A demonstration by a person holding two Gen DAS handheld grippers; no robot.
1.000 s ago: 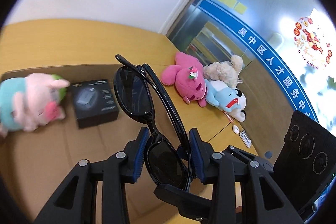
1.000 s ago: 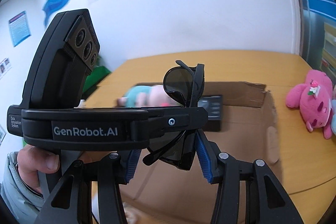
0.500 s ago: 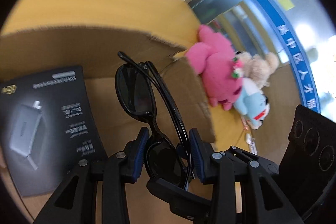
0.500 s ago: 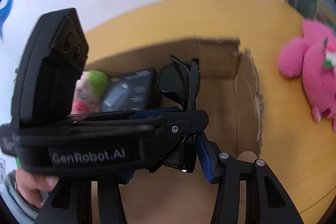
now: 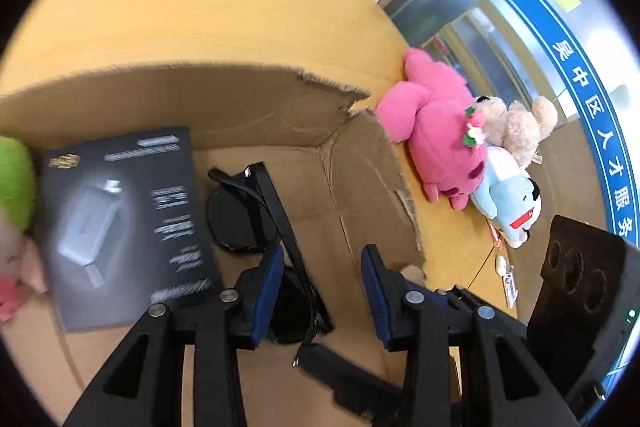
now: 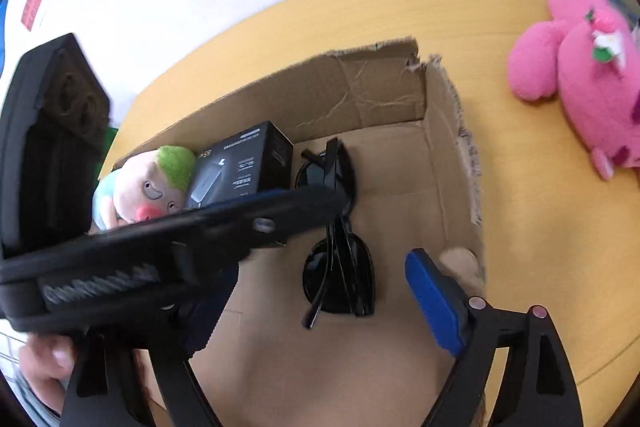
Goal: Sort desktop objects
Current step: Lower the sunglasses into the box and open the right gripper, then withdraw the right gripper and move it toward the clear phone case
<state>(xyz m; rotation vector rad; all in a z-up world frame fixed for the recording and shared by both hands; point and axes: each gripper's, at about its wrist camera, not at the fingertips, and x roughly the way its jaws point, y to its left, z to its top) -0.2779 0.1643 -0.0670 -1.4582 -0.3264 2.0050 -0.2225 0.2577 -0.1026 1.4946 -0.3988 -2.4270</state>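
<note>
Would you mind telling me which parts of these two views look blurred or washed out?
Left wrist view: the black box print is smeared, and the window at right is glary. Right wrist view: the other hand-held gripper crossing the frame is motion-blurred; the sunglasses stay fairly sharp.

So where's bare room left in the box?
Cardboard box: bare floor between the sunglasses and its right wall, plus the near floor. Left side is crowded: black carton against the green-haired plush.
</note>
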